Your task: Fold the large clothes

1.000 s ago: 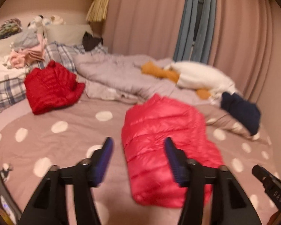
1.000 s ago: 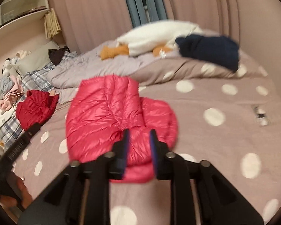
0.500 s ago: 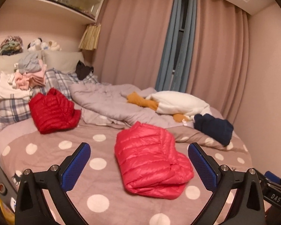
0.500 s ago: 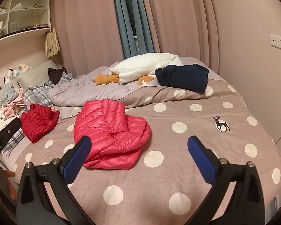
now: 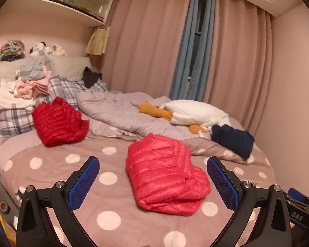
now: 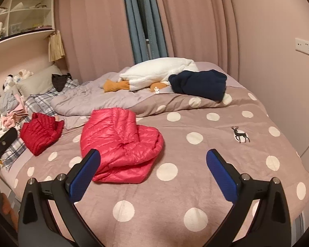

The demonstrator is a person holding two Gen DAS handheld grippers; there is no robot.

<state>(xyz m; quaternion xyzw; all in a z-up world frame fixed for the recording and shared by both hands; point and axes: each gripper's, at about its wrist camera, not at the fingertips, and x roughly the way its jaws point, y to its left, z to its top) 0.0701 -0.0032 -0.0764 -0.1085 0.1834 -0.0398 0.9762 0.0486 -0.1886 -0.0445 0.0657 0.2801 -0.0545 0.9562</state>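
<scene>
Folded pink quilted down jacket (image 5: 166,173) lies on the polka-dot bedspread (image 5: 111,187); left gripper (image 5: 153,183) and right gripper (image 6: 153,175) wide, empty. Best left undisturbed.

A lived-in home bedroom: a wide bed (image 6: 206,185) under a mauve polka-dot blanket (image 5: 57,177), a rumpled grey duvet (image 5: 117,111) and plaid pillows (image 5: 14,119) heaped with laundry (image 5: 28,86). Floor-length pink curtains (image 5: 146,47) with a blue panel (image 5: 187,51) cover the window, soft toys (image 5: 47,49) line the headboard ledge, and white wall shelves (image 5: 57,6) hold household clutter overhead.
</scene>
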